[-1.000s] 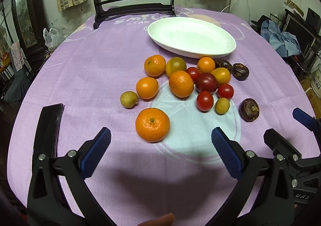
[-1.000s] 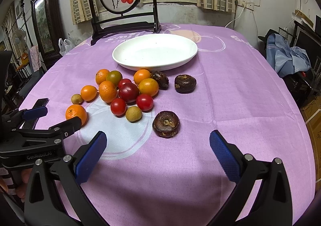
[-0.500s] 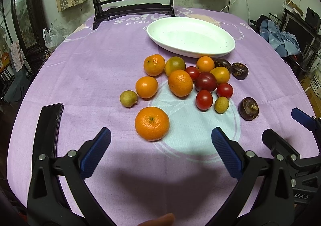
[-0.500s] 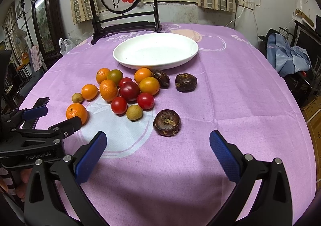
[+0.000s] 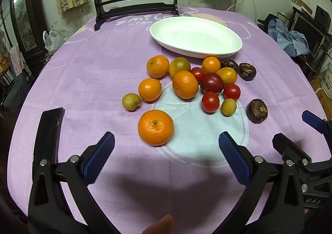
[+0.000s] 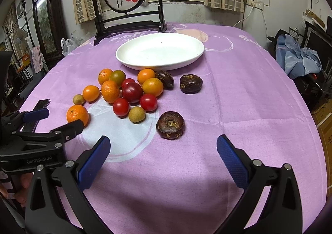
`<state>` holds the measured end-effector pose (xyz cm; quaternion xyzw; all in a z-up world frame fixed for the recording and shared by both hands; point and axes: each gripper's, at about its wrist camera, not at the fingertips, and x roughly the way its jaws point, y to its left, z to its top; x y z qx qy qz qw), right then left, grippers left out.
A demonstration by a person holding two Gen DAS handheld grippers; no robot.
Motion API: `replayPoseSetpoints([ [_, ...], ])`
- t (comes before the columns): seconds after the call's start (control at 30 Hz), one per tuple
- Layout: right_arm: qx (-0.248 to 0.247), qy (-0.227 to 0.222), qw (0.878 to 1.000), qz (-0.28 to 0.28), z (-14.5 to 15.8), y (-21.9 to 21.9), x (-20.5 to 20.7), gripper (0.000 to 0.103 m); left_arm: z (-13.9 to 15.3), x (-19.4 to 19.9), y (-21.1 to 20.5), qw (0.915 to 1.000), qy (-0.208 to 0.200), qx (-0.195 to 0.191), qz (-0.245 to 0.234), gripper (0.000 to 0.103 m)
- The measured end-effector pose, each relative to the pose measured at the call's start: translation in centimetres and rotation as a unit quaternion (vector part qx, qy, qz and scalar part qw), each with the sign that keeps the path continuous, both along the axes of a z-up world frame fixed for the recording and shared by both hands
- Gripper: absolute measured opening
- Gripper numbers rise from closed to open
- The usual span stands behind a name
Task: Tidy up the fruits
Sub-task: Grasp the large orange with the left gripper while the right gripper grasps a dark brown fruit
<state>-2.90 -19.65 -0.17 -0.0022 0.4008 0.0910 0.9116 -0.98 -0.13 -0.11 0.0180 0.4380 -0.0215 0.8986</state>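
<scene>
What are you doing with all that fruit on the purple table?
A person holds a gripper in each hand, sorting fruit. The left gripper hangs open just in front of the big orange. The right gripper hangs open near a dark brown fruit. Neither holds anything. The white dish has no fruit in it yet; the oranges, tomatoes and the rest lie on the purple cloth.
</scene>
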Motion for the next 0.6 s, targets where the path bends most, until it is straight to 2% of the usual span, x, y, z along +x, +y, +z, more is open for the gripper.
replayPoseSetpoints([
  [0.2,-0.019,0.033,0.999,0.009,-1.8,-0.9,0.7,0.102,-0.9,0.0,1.2,1.0,0.006,0.002,-0.007,0.101],
  [0.4,-0.037,0.076,0.996,0.018,-3.8,-0.7,3.2,0.102,-1.8,0.5,2.2,0.9997,0.019,-0.003,-0.015,0.101],
  [0.5,-0.051,0.079,0.995,0.022,-4.1,-0.2,4.4,0.101,-2.4,1.1,2.3,0.9995,0.028,-0.006,-0.011,0.101],
  [0.57,-0.058,0.081,0.995,0.028,-4.3,0.0,5.2,0.098,-2.5,1.3,2.4,0.9995,0.029,-0.008,-0.012,0.101],
  [0.6,-0.062,0.087,0.994,0.029,-4.6,0.1,5.7,0.092,-2.5,1.4,2.4,0.9994,0.03,-0.009,-0.012,0.101],
])
